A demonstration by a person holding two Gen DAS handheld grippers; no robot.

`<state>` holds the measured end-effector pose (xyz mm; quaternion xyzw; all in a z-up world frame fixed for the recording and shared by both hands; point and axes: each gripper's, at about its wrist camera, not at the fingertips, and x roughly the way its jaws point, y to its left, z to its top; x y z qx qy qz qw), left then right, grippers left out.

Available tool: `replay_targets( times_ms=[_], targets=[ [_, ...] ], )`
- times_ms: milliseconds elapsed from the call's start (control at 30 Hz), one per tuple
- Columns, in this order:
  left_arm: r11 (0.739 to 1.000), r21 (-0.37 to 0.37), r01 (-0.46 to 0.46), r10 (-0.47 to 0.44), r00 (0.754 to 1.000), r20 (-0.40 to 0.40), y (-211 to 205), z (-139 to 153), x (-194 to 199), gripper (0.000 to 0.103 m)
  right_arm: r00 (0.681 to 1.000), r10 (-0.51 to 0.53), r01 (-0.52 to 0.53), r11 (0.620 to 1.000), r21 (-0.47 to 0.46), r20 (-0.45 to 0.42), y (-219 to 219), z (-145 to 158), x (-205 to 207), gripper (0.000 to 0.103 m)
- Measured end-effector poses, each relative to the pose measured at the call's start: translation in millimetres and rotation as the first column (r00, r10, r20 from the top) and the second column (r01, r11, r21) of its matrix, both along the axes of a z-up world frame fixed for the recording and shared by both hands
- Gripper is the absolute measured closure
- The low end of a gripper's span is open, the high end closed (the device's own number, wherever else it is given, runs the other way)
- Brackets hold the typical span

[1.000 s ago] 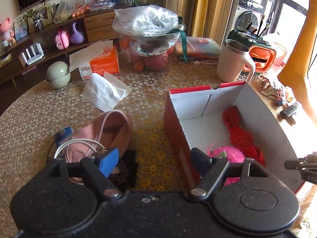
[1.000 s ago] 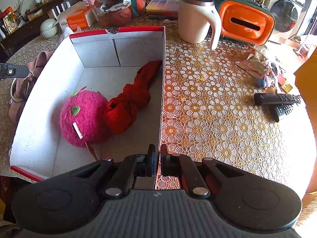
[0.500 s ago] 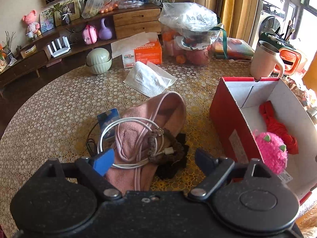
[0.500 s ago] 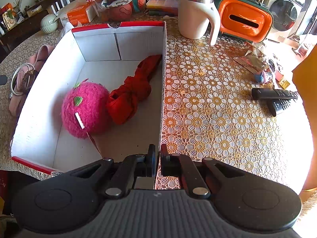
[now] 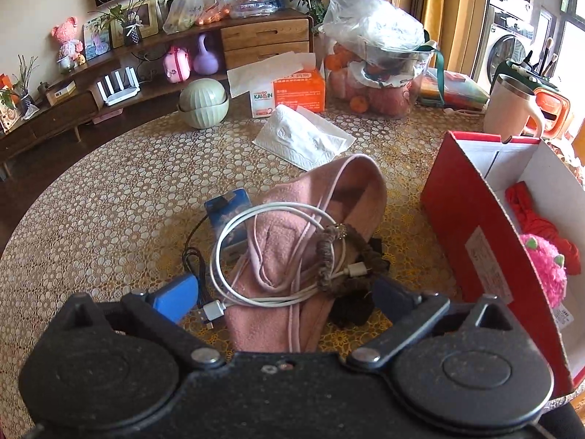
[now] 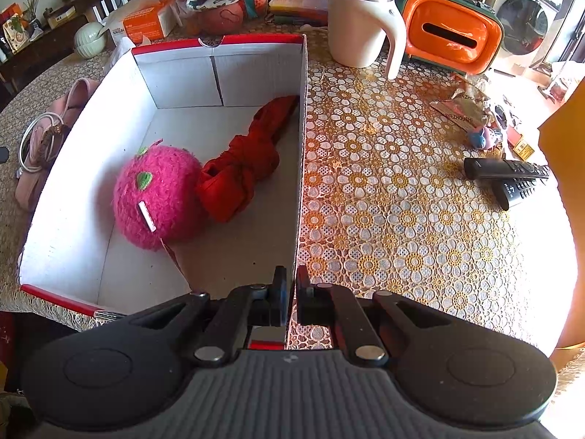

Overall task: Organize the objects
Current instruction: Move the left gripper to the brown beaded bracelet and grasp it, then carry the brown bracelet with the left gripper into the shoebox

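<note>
Black left gripper (image 5: pixel 283 298) tilts down, jaws opening over pink cloth (image 5: pixel 310 226).

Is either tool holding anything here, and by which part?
The right tool is shut on the red box, pinching the near end of its right side wall. The left tool holds nothing; its jaws are opening above the pink cloth and white cable.

red-and-white cardboard box (image 6: pixel 219 73): far inner half bare | near half blocked: fuzzy pink ball (image 6: pixel 157 194), knotted red cloth (image 6: pixel 241 168) | left: pink fleece slipper (image 5: pixel 310 226) under coiled white cable (image 5: pixel 234 241) | right: bare tablecloth
</note>
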<state>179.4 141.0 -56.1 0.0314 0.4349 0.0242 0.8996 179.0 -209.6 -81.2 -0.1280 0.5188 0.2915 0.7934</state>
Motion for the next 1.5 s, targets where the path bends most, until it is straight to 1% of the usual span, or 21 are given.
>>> replay_targets(
  times_ms=[67,200,400,500,567,600,667,700,767,833,867,900,933,967,1033,1100,1233,1500],
  targets=[
    [1.000,-0.005,-0.009,0.009,1.000,-0.014,5.8,-10.2,3.1,0.001,1.000,0.000,0.000,1.000,0.000,-0.002,0.1,0.0,0.3,0.099],
    [0.999,-0.047,-0.022,0.020,0.999,-0.033,13.6,-25.4,6.5,0.001,1.000,0.002,-0.002,1.000,-0.006,-0.004,0.4,-0.7,0.4,0.099],
    [0.998,-0.057,0.003,-0.005,1.000,-0.029,0.6,-34.0,17.0,0.003,1.000,0.000,0.000,1.000,-0.014,-0.004,2.1,-1.9,-0.1,0.099],
    [0.999,-0.048,0.019,-0.021,0.999,-0.026,-9.9,-38.6,25.9,0.010,1.000,0.001,-0.001,1.000,-0.017,-0.004,2.4,-1.8,0.1,0.099],
    [0.999,-0.036,0.028,-0.029,0.999,-0.029,-15.4,-43.4,30.5,0.020,1.000,0.001,-0.001,1.000,-0.017,-0.005,2.4,-1.7,0.3,0.099],
    [0.999,-0.029,0.028,-0.029,0.999,-0.033,-17.8,-46.0,33.2,0.023,1.000,0.001,-0.001,1.000,-0.017,-0.006,2.4,-1.8,0.4,0.099],
    [0.999,-0.036,0.024,-0.025,0.999,-0.039,-19.2,-49.4,36.4,0.032,1.000,0.002,-0.002,1.000,-0.018,-0.006,2.3,-2.3,0.2,0.099],
    [0.999,-0.042,0.020,-0.021,0.999,-0.038,-19.2,-50.1,37.3,0.034,1.000,0.003,-0.003,1.000,-0.019,-0.007,2.5,-2.5,0.2,0.099],
    [0.998,-0.063,0.013,-0.015,0.999,-0.032,-18.2,-50.0,37.9,0.048,1.000,0.005,-0.005,1.000,-0.021,-0.007,2.4,-3.0,0.2,0.099],
    [0.996,-0.088,0.008,-0.010,0.999,-0.031,-16.4,-49.3,38.4,0.056,1.000,0.006,-0.007,1.000,-0.021,-0.009,2.5,-3.5,0.6,0.099],
    [0.995,-0.096,0.005,-0.008,0.999,-0.031,-15.5,-48.9,38.2,0.066,1.000,0.006,-0.006,1.000,-0.021,-0.010,2.5,-3.8,0.6,0.099],
    [0.995,-0.102,0.001,-0.004,1.000,-0.030,-14.4,-47.9,38.5,0.071,1.000,0.006,-0.006,1.000,-0.021,-0.011,2.5,-4.2,0.6,0.099],
    [0.994,-0.106,0.000,-0.003,1.000,-0.028,-13.9,-47.2,38.1,0.080,1.000,0.007,-0.007,1.000,-0.021,-0.011,2.8,-4.6,0.6,0.099],
    [0.993,-0.115,-0.001,-0.002,1.000,-0.026,-13.1,-46.0,38.3,0.086,1.000,0.006,-0.007,1.000,-0.021,-0.011,2.7,-4.6,0.7,0.099],
    [0.992,-0.128,0.002,-0.005,1.000,-0.029,-12.6,-44.9,37.9,0.093,1.000,0.005,-0.005,1.000,-0.019,-0.013,2.7,-5.4,0.7,0.099],
    [0.992,-0.127,0.009,-0.012,1.000,-0.023,-14.6,-43.4,37.0,0.096,1.000,0.005,-0.005,1.000,-0.019,-0.012,2.7,-5.7,0.6,0.099],
    [0.994,-0.107,0.024,-0.025,1.000,-0.007,-21.7,-31.3,34.0,0.097,1.000,0.005,-0.005,1.000,-0.019,-0.011,2.7,-5.9,0.0,0.099],
    [0.991,-0.095,0.092,-0.091,0.996,0.021,-40.5,14.2,13.6,0.097,1.000,0.004,-0.004,1.000,-0.018,-0.007,3.3,-6.0,-0.1,0.099]
  ],
)
